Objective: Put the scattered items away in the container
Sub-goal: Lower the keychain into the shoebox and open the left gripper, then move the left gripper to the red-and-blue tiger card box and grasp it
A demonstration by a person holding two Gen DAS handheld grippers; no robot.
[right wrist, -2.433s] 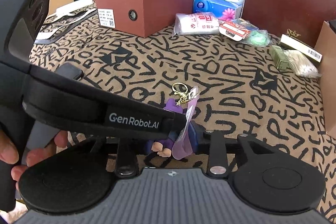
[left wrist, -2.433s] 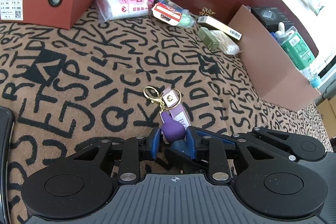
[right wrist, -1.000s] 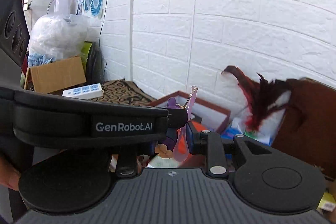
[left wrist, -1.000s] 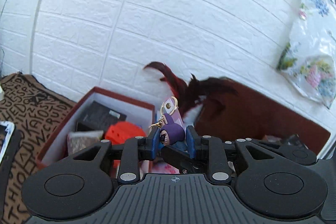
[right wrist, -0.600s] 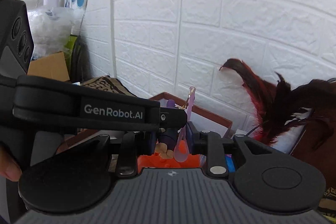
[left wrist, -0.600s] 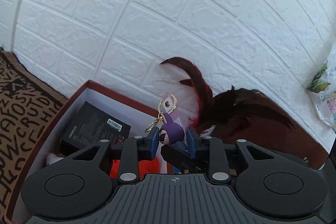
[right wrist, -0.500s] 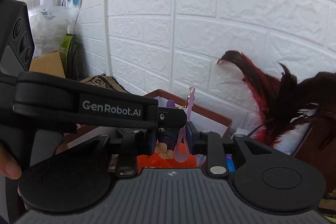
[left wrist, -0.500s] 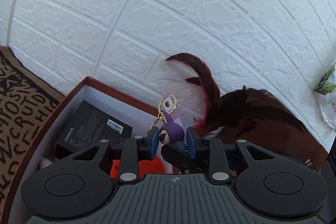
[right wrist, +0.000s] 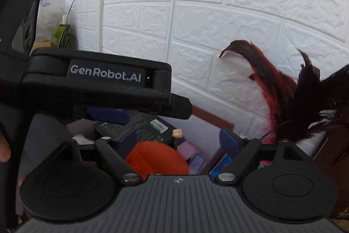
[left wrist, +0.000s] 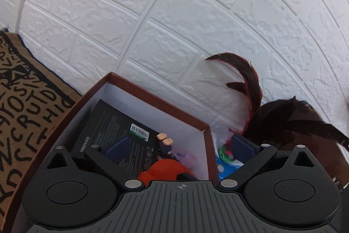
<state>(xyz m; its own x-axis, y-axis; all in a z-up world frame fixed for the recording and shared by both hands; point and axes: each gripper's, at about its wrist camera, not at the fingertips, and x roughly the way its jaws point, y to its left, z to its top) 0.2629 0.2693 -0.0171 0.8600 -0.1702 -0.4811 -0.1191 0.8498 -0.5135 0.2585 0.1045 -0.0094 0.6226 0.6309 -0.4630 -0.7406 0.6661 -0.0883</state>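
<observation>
The red-brown box [left wrist: 157, 95] with a white inside stands against the white brick wall. The purple figure keychain [left wrist: 166, 146] lies inside it, feet up, between a black carton [left wrist: 117, 130] and an orange object [left wrist: 165, 170]. My left gripper [left wrist: 177, 149] is open and empty above the box. In the right wrist view the keychain [right wrist: 182, 144] lies in the box [right wrist: 214, 118] beside the orange object [right wrist: 156, 159]. My right gripper [right wrist: 176, 141] is open and empty over the box, with the left gripper's body [right wrist: 98, 82] crossing in front of it.
Dark red feathers [left wrist: 250, 88] rise right of the box, in front of a brown board [left wrist: 305, 137]. A blue tissue pack [left wrist: 226, 164] lies just outside the box's right wall. A letter-patterned cloth [left wrist: 24, 97] covers the surface at left. The brick wall [left wrist: 174, 14] is close behind.
Both grippers opened wide. The purple keychain left the jaws and dropped into the box, where it lies upside down. The cameras tilted slightly downward over the box.
</observation>
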